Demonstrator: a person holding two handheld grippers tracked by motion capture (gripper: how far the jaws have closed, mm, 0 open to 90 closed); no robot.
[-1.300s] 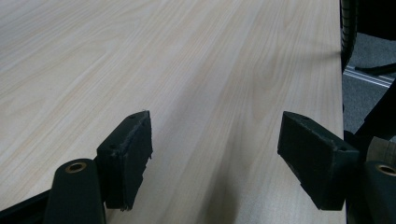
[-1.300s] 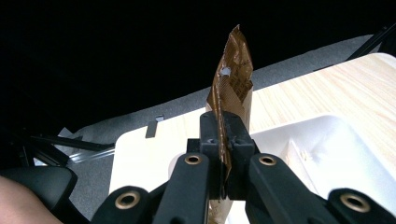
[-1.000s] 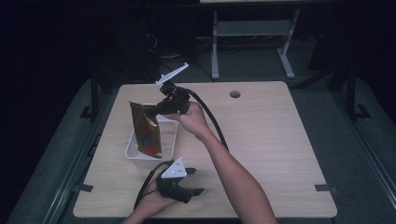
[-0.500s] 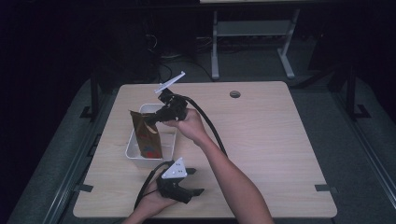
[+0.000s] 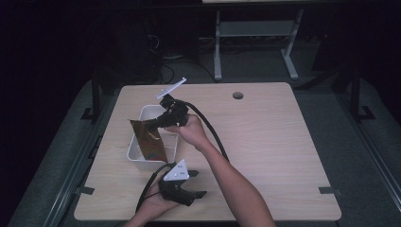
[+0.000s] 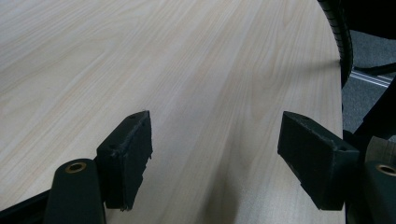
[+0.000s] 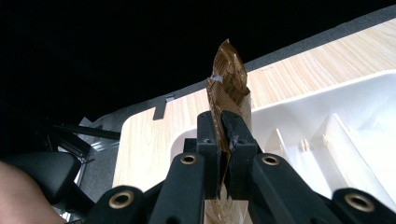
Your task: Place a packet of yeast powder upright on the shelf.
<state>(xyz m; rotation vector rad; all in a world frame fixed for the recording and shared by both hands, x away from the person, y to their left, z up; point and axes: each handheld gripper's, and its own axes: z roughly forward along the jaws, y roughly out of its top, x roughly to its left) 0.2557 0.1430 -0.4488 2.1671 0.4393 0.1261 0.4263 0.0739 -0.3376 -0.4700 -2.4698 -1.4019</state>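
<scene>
The right claw [image 7: 224, 135] pinches the top edge of a brown foil pouch [image 5: 147, 137], which hangs tilted over the white divided tray [image 5: 142, 163] on the counter [image 5: 283, 142]. Best lowered slowly, kept between the dividers. The left claw [image 6: 215, 154] rests spread, empty.

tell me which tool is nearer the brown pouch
Right. The right tool is clamped on the pouch over the white tray; the left tool rests open on the table, nearer the person, apart from it.
</scene>
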